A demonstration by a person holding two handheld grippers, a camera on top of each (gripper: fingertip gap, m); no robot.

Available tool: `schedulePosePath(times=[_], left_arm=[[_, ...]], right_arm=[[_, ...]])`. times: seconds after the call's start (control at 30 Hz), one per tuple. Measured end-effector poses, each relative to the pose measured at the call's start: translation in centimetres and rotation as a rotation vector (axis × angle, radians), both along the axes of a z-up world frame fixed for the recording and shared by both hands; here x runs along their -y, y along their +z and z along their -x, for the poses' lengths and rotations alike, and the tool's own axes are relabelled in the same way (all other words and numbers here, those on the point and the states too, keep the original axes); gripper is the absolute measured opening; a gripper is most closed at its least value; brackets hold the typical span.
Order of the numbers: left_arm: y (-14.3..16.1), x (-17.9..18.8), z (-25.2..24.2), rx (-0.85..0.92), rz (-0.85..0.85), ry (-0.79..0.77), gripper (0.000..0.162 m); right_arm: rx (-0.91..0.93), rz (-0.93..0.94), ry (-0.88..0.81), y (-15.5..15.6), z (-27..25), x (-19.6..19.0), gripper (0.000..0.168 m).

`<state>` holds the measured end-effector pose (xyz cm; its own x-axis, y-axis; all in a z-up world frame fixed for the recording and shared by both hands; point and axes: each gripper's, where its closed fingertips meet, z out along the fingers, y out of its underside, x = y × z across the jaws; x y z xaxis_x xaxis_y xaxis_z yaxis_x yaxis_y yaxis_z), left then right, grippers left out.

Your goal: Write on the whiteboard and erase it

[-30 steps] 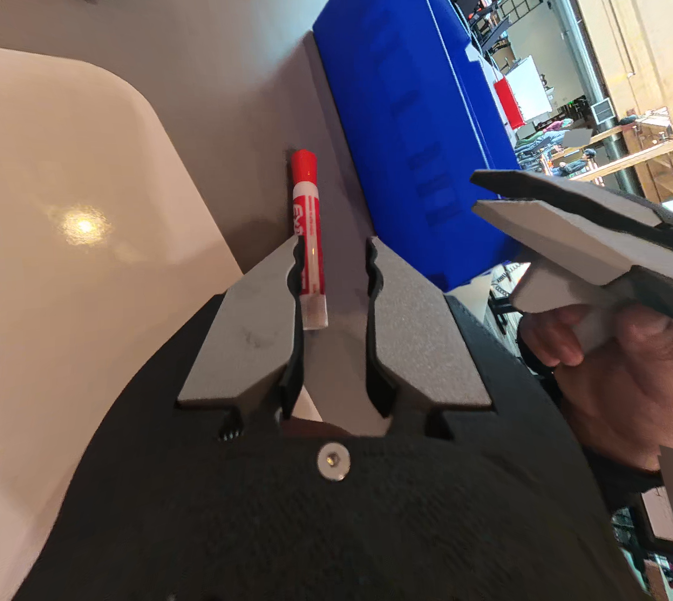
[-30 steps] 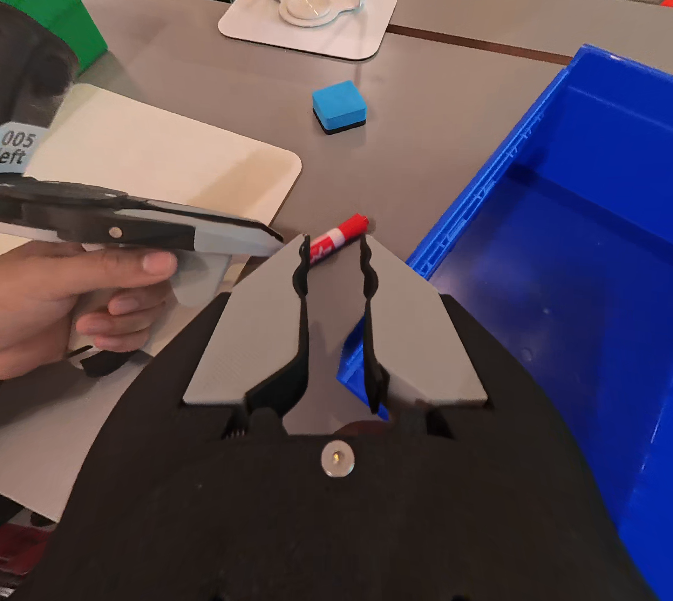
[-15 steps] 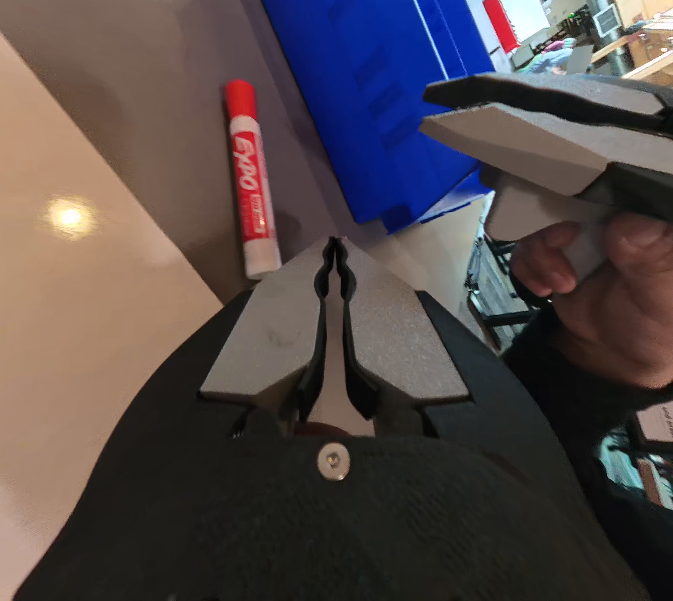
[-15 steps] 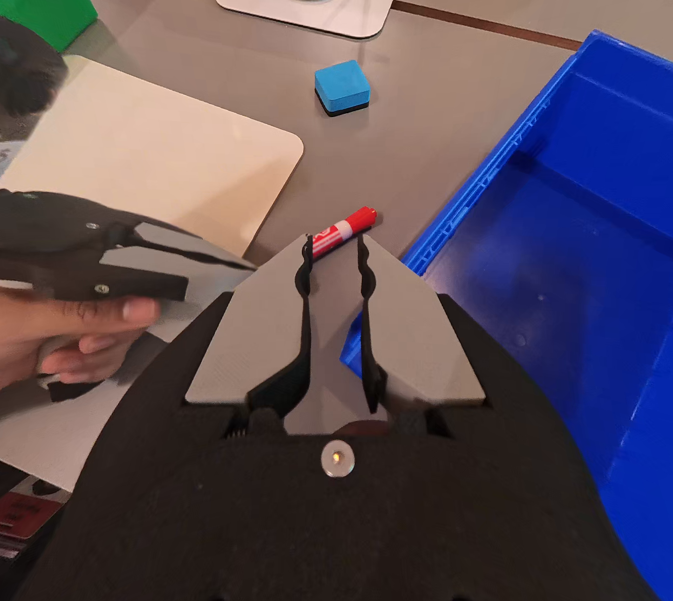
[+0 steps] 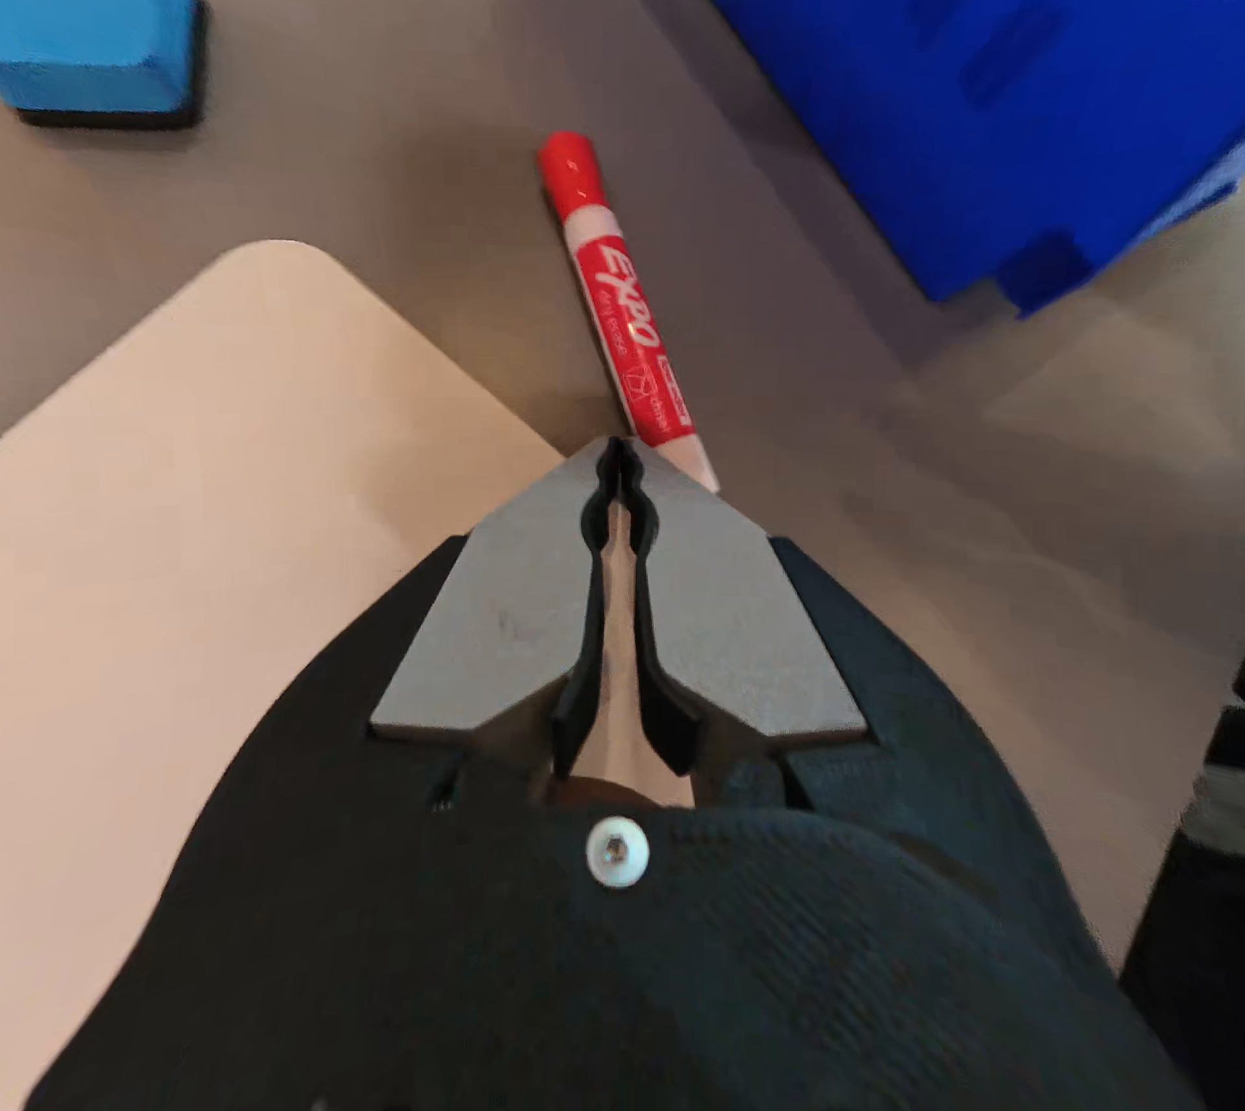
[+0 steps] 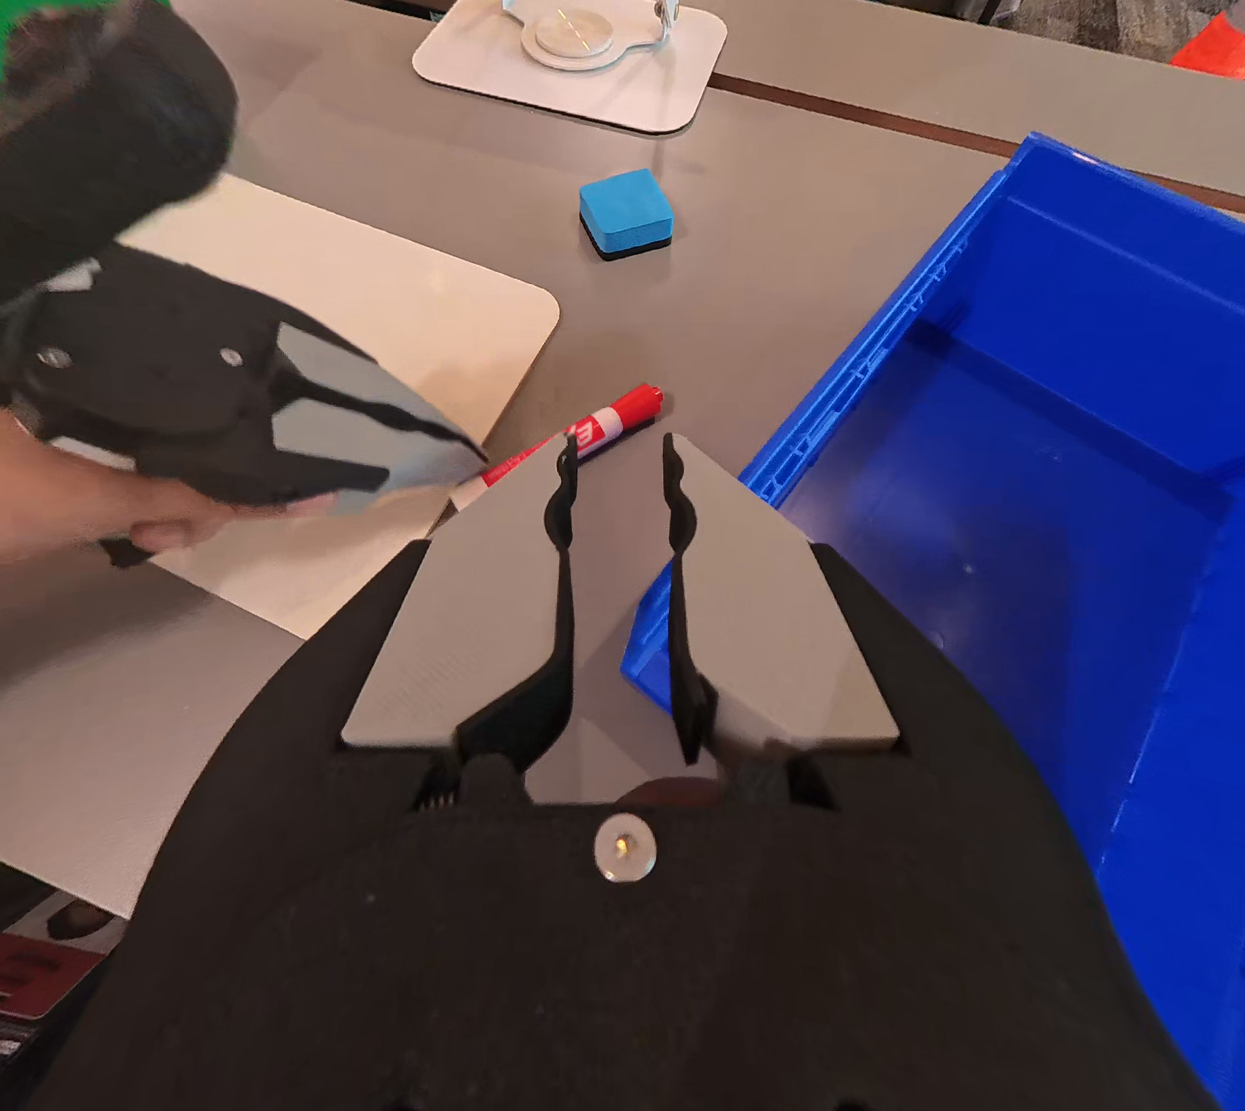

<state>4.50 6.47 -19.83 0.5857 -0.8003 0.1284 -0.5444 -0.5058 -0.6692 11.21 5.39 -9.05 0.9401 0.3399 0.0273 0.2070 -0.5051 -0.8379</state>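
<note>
A capped red-and-white plastic marker [image 5: 623,316] lies on the grey counter [image 5: 404,68] between the white rounded whiteboard [image 5: 202,472] and blue plastic bin [image 6: 1010,472]. Left claw [image 5: 618,451], pinched closed and empty, sits at its tail. Only the right view shows the right claw [image 6: 618,447], narrowly parted.

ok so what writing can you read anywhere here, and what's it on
I won't copy out writing, only say where it is.
Red marker: white print along its red label, sharp in the left wrist view.
Whiteboard: nothing written.
Eraser, blue bin: none visible.
</note>
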Motion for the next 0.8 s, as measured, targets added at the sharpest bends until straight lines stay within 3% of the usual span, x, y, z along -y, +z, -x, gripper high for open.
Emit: schedulePosePath(times=[0.3,0.5,0.63,0.8], left_arm=[[-0.1,4.5,-3.4,0.125,0.164,-0.129,0.0],[0.1,6.1,-4.9,0.165,0.199,-0.18,0.0],[1.1,6.1,-4.7,0.154,0.132,-0.192,0.0],[3.9,7.2,-1.1,0.186,0.108,-0.207,0.03]], right_arm=[[-0.016,0.01,-0.011,-0.2,-0.7,-0.1,0.025],[-0.008,0.007,-0.011,-0.2,-0.6,-0.1,0.025],[-0.017,0.005,-0.009,-0.1,-0.7,0.0,0.027],[-0.027,0.006,0.002,-0.2,-1.0,0.1,0.031]])
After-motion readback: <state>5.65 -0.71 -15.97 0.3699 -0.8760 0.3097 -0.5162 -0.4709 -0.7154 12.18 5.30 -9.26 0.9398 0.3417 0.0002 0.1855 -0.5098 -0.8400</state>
